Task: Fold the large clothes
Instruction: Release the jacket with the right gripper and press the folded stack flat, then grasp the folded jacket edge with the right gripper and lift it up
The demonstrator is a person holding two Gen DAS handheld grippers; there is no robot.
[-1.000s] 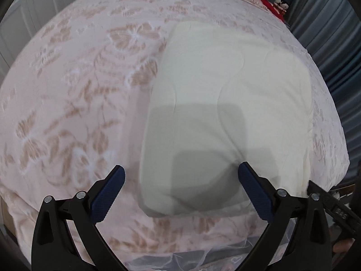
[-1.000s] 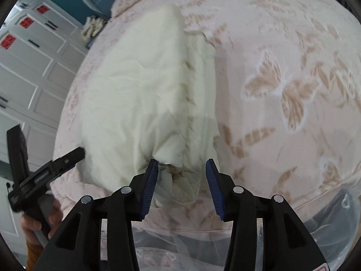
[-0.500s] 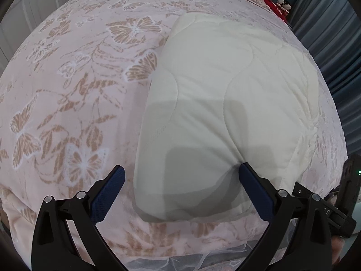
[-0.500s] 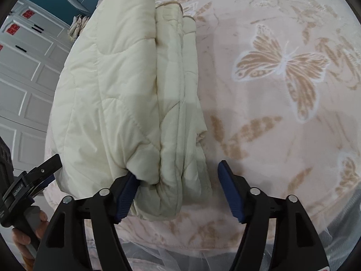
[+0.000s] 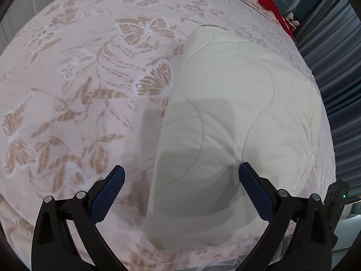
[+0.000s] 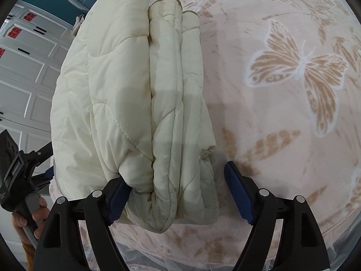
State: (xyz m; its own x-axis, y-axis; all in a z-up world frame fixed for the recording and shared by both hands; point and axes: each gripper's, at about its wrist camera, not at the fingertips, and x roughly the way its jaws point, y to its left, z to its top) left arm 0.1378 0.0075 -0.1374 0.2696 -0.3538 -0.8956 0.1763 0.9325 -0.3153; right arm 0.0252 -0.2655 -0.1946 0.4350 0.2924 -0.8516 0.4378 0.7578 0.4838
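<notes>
A cream quilted garment [image 5: 237, 117] lies folded in a thick stack on the bed; in the right wrist view its layered edges [image 6: 171, 103] face me. My left gripper [image 5: 180, 180] is open over the stack's near left corner, its right finger [image 5: 255, 187] resting on the fabric. My right gripper [image 6: 174, 180] is open, with the stack's near end lying between its fingers; the left finger [image 6: 117, 198] touches the fold. The left gripper also shows at the left edge of the right wrist view [image 6: 20, 167].
The bed has a pink cover with tan butterflies [image 5: 85, 94] and spreads wide on both sides of the stack. A red item [image 5: 270, 4] lies at the far end. White cabinet doors [image 6: 24, 67] and blue-grey curtains [image 5: 338, 72] flank the bed.
My right gripper has opened and let go of the fabric bunch, which now lies flat as a neat stack. Both grippers have dropped closer to the bed.
</notes>
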